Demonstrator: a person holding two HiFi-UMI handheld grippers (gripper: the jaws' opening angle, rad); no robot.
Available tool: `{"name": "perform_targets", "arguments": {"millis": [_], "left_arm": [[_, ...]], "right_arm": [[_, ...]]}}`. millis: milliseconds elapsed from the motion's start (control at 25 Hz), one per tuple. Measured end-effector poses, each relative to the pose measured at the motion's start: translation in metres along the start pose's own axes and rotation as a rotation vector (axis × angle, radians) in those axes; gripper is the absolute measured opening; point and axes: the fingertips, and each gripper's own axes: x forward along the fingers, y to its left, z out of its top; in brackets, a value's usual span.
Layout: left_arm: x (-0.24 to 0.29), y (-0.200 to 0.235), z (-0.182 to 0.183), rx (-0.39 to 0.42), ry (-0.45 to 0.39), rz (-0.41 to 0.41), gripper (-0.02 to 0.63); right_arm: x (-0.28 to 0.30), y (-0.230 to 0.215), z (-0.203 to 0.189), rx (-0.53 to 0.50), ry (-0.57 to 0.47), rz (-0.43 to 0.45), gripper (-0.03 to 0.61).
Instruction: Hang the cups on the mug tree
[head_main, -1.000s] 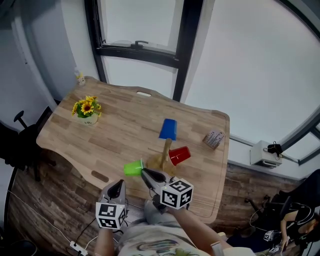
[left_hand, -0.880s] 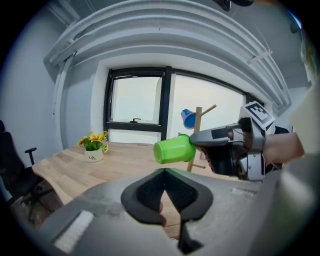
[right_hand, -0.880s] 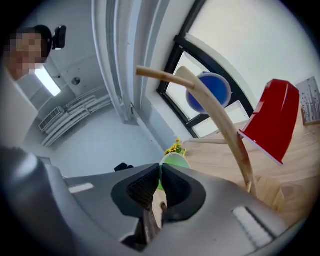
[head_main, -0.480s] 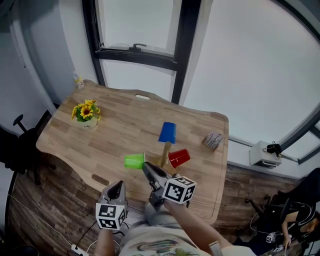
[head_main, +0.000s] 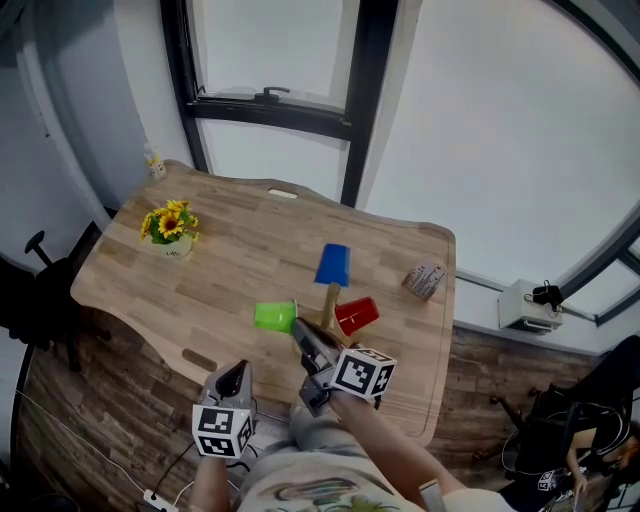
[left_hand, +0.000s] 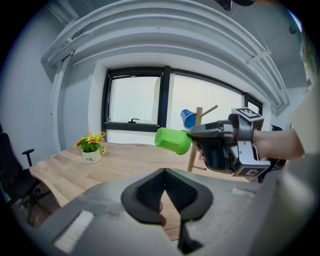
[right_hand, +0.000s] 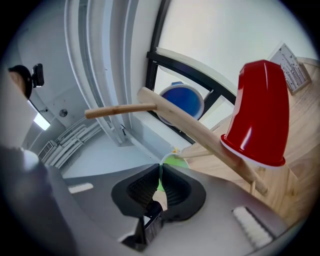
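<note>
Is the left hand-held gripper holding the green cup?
No, the left hand-held gripper is shut and empty; the right hand-held gripper grips the green cup.

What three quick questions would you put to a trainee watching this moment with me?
1. True or false: the red plastic cup lies loose on the wooden table.
2. What is the right gripper shut on? A) nothing B) the rim of the green plastic cup C) a peg of the wooden mug tree
3. Fill in: ___ cups already hang on the mug tree.
Key: 1 false, it hangs on a peg, above the table. 2 B. 3 two, the red one and the blue plastic cup.
</note>
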Motion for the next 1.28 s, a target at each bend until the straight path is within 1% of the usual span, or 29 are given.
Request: {"name": "perform_targets", "arguments": {"millis": [440, 640, 800, 1000, 1280], "left_arm": [[0.006, -0.007, 0.002, 0.007, 0.001, -0.019, 0.005], [0.007, -0.009, 0.002, 0.010, 0.003, -0.025, 0.005], [0.006, -0.009, 0.001, 0.010, 0.001, -0.026, 0.005], [0.008, -0.010, 0.000, 0.009, 0.003, -0.031, 0.005], [0.009, -0.013, -0.001, 0.009, 0.000, -0.038, 0.005]], "right_arm": [[-0.006, -0.007, 0.005, 0.014, -0.014, -0.022, 0.020], [-0.008, -0.007, 0.007, 0.004, -0.018, -0.034, 0.020], [-0.010, -0.010, 0.006, 0.003, -0.026, -0.053, 0.020], [-0.013, -0.020, 0.006, -0.003, -0.028, -0.099, 0.021], [-0.018, -0.027, 0.004, 0.006, -0.024, -0.133, 0.021]]}}
